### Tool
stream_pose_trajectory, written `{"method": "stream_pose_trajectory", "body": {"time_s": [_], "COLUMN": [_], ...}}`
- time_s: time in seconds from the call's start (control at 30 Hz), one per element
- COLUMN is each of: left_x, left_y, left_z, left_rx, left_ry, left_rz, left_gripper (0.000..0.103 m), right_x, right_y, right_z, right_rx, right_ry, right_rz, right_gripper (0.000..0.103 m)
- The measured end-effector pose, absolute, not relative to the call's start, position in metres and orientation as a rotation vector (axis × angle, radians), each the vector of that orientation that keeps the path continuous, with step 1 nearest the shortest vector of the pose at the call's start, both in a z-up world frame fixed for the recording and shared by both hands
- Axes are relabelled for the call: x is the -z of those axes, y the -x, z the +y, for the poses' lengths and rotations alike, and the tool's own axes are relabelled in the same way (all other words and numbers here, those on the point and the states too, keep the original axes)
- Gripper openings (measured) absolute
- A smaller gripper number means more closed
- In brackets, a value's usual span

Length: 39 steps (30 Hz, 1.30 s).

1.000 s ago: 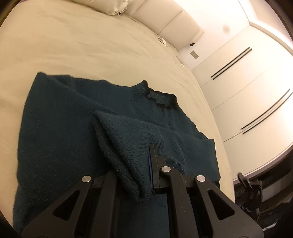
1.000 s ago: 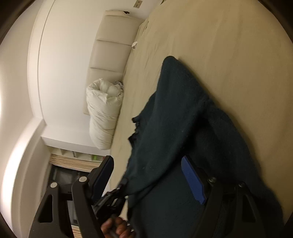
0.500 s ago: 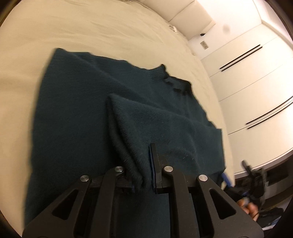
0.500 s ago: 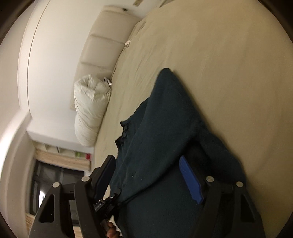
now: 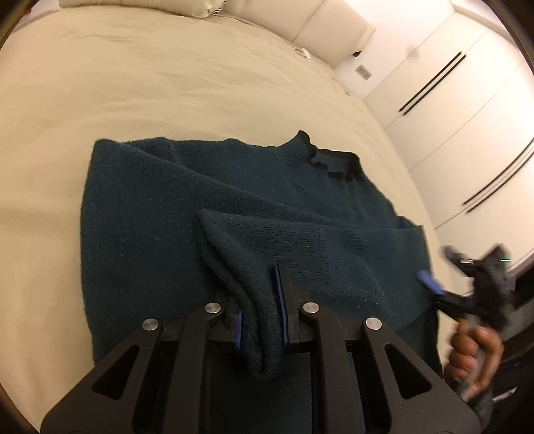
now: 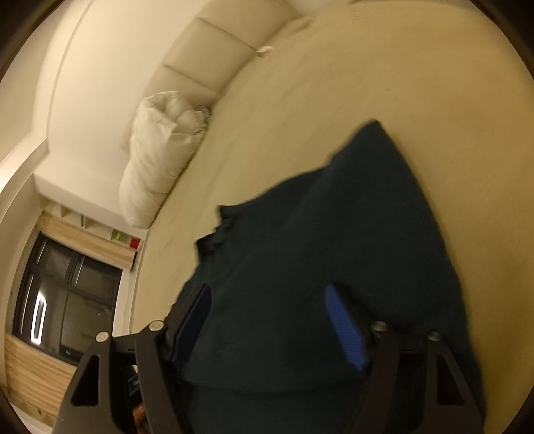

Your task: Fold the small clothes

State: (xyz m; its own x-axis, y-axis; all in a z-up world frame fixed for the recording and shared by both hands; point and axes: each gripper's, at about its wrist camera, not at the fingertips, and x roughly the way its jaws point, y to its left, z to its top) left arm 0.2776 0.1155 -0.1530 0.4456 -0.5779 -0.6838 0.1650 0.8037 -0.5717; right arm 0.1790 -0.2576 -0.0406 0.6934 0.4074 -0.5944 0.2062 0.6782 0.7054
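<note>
A dark teal knit sweater (image 5: 150, 217) lies flat on the beige bed (image 5: 167, 83), collar (image 5: 330, 163) toward the headboard. My left gripper (image 5: 257, 297) has a folded sleeve end (image 5: 253, 267) pinched between its blue pads; its jaws are opening slightly with the fabric still filling the gap. At that view's right edge a hand (image 5: 474, 350) holds my right gripper (image 5: 440, 267) by the sweater's side. In the right wrist view, the right gripper (image 6: 267, 293) straddles the sweater (image 6: 367, 217) edge. Its jaws are closing, and the pads stand wide apart around the cloth.
Cushioned headboard panels (image 5: 320, 30) run along the far end of the bed. A rolled white duvet (image 6: 160, 160) leans against them. White wardrobe doors (image 5: 467, 100) stand beyond the bed's right side. A dark window (image 6: 66, 300) is at the left.
The right gripper and its hand have come into the left wrist view at the right edge. The right jaws have narrowed over the sweater. The left jaws have parted a little around the sleeve.
</note>
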Motion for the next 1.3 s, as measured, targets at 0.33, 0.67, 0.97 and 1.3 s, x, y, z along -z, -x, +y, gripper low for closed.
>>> {"method": "stream_pose_trajectory", "body": {"time_s": [0.33,0.67,0.97,1.3], "left_x": [0.147,0.096,0.152,0.074], "left_y": [-0.263,-0.253,-0.272,-0.14], "left_z": [0.178,0.144,0.145,0.2], "left_rx": [0.425,0.421,0.518,0.4], "left_ry": [0.626,0.483,0.515,0.211], "left_rz": [1.039,0.912,0.973,0.803], "left_gripper": [0.014,0.014,0.014,0.021], "right_x": [0.055,-0.003,0.069,-0.07], "right_y": [-0.153,-0.148,-0.136,0.039], "right_z": [-0.36,-0.271,-0.32,-0.289], "right_rx": [0.013,-0.276,-0.191,0.004], "right_ry": [-0.997,-0.842,-0.983,-0.232], "right_rz": [0.714,0.679,0.755,0.555], "right_gripper": [0.016,0.05,0.0,0.096]}}
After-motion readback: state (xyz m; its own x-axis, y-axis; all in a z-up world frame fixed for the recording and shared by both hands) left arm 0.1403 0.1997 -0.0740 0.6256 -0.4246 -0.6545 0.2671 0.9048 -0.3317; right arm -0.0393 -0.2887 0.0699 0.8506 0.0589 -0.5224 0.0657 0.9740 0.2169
